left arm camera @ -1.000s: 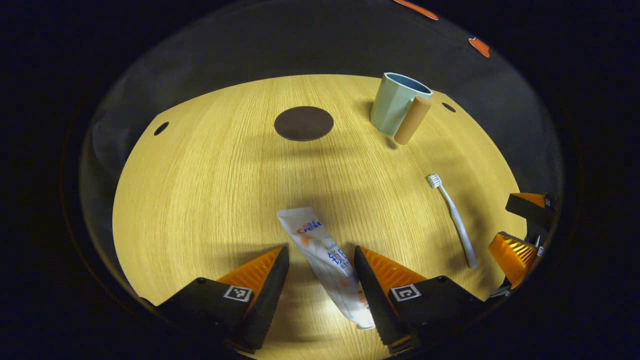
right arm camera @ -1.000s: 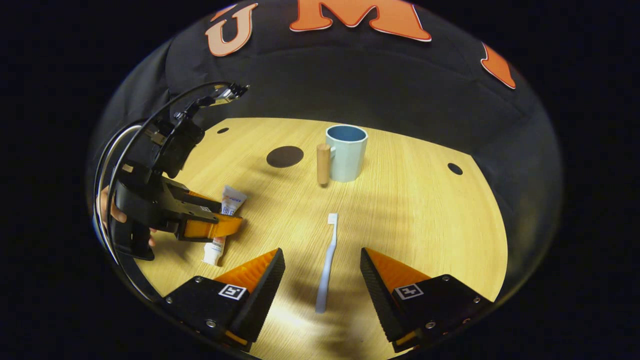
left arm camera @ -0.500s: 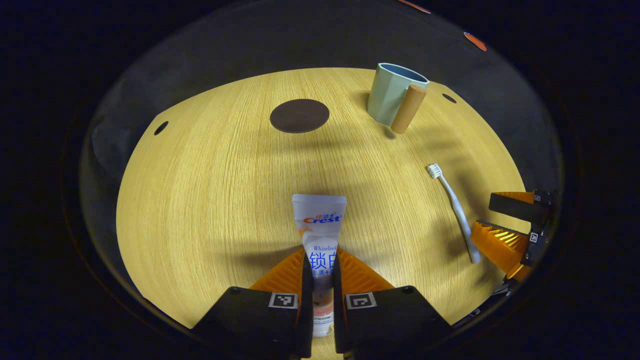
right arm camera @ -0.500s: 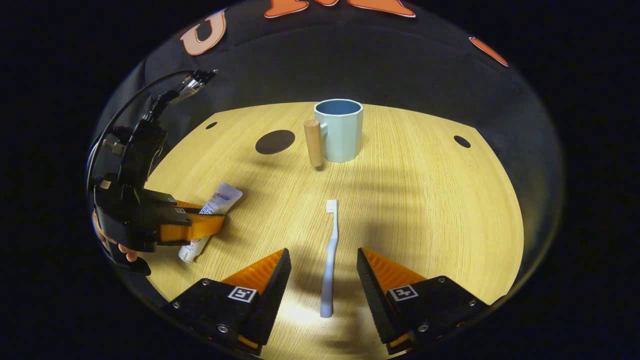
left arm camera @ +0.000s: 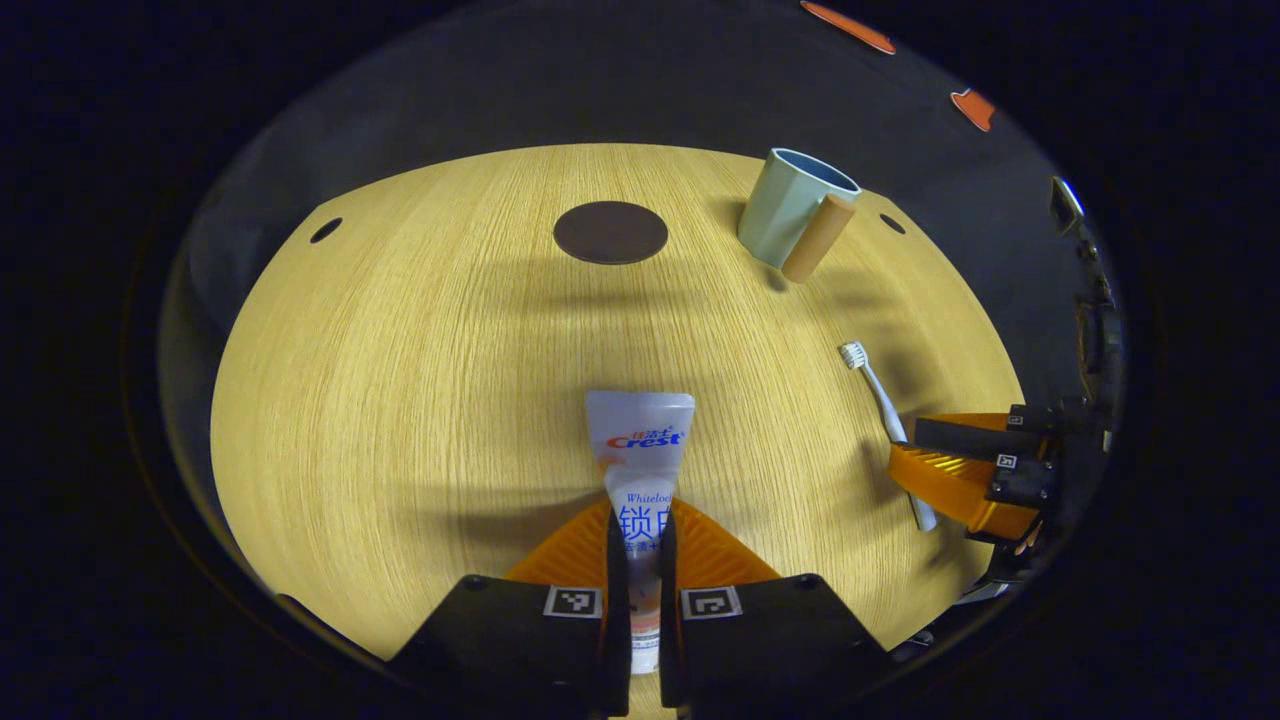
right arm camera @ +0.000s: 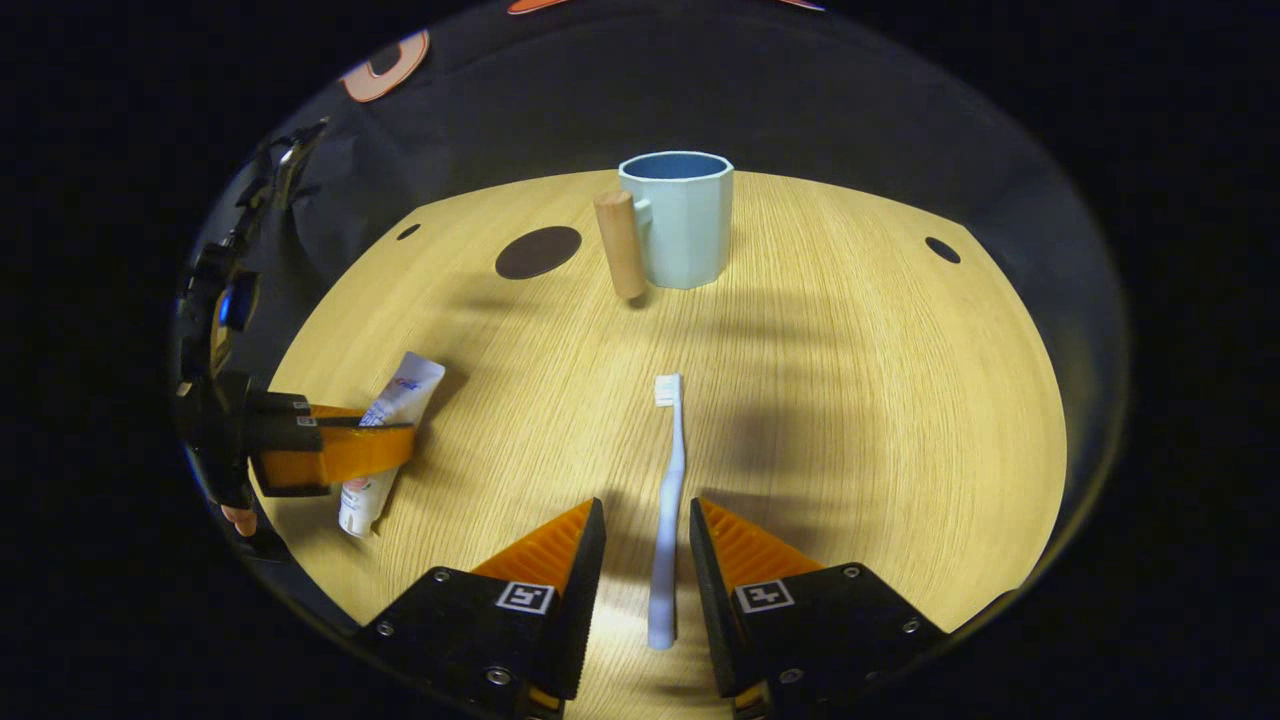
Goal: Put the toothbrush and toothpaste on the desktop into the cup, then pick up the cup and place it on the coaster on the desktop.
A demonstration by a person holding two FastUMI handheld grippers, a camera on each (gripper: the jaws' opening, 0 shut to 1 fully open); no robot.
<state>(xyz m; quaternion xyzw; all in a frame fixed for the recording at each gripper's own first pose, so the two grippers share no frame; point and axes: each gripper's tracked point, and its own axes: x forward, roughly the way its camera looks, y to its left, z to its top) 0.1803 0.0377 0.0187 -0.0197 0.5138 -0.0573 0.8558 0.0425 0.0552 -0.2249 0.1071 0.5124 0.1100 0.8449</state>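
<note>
The left claw [left arm camera: 637, 560] is pinching the one toothpaste tube [left arm camera: 638, 470] tight between both fingers, low over the wooden surface [left arm camera: 400, 350]. Farther back, one dark coaster [left arm camera: 610, 232] is lying flat, and one pale cup [left arm camera: 795, 205] is standing upright beside it. The right claw [right arm camera: 645, 555] is sitting narrowly open, its fingers flanking the single toothbrush [right arm camera: 668, 500] without clearly touching it.

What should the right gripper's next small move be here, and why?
Probably finish closing: the right gripper straddles the toothbrush handle with small gaps on both sides, while the left gripper already pinches the toothpaste.
</note>
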